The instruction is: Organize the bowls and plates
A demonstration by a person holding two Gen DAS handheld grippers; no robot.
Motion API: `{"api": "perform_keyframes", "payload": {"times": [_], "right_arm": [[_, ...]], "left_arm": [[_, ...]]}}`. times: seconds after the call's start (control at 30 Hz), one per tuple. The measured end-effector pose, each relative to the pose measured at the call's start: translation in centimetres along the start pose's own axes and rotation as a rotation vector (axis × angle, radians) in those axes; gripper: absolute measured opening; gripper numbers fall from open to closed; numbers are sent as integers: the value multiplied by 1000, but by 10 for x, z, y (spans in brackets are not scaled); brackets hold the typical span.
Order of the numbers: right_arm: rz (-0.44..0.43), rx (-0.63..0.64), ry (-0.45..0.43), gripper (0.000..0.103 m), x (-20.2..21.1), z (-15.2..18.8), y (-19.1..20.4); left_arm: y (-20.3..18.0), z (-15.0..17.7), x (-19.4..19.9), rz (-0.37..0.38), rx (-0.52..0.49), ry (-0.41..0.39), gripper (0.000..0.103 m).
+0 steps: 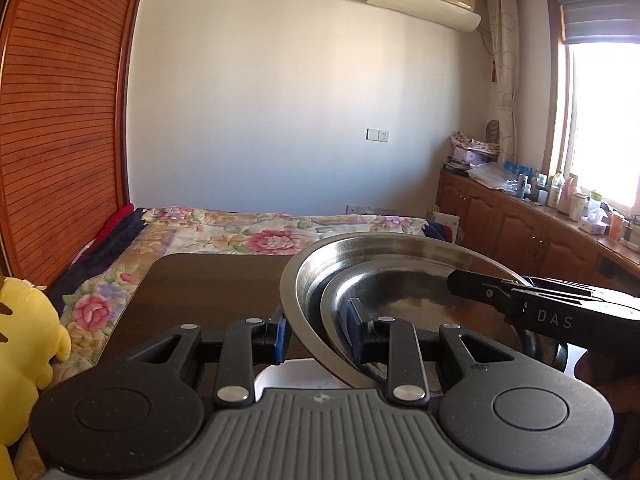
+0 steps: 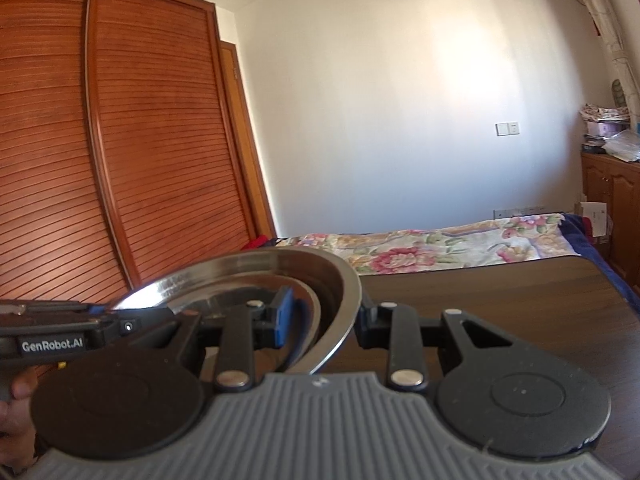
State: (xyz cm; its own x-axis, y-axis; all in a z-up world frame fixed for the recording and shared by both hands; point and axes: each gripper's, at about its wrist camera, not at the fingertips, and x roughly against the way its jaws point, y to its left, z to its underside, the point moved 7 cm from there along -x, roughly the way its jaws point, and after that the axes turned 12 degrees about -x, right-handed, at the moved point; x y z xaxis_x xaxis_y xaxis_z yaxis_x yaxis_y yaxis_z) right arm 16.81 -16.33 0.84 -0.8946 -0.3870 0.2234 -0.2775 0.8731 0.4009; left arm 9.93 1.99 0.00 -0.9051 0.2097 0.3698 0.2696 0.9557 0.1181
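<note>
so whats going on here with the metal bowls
A person is holding a stack of stainless steel bowls with two handheld grippers, one on each side. The left gripper is clamped on the near-left rim of the large outer bowl, and the right gripper is clamped on its opposite rim. A smaller steel bowl sits nested inside. The stack is held up over a dark wooden table, with a floral-covered bed behind it.

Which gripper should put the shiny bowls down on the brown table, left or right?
Neither alone. The left gripper and right gripper each clamp opposite rims of the steel bowl, with a smaller bowl nested inside. Probably both should lower it together onto the dark table; one grip might let it tip.
</note>
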Motion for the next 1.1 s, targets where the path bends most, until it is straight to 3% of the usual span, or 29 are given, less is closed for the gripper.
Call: {"api": "perform_keyframes", "payload": {"times": [0.43, 1.1], "right_arm": [[-4, 19, 69, 33, -14, 27, 16], [14, 14, 138, 33, -22, 54, 10]], "left_arm": [[19, 31, -5, -5, 26, 55, 31], [14, 58, -15, -4, 28, 124, 31]]}}
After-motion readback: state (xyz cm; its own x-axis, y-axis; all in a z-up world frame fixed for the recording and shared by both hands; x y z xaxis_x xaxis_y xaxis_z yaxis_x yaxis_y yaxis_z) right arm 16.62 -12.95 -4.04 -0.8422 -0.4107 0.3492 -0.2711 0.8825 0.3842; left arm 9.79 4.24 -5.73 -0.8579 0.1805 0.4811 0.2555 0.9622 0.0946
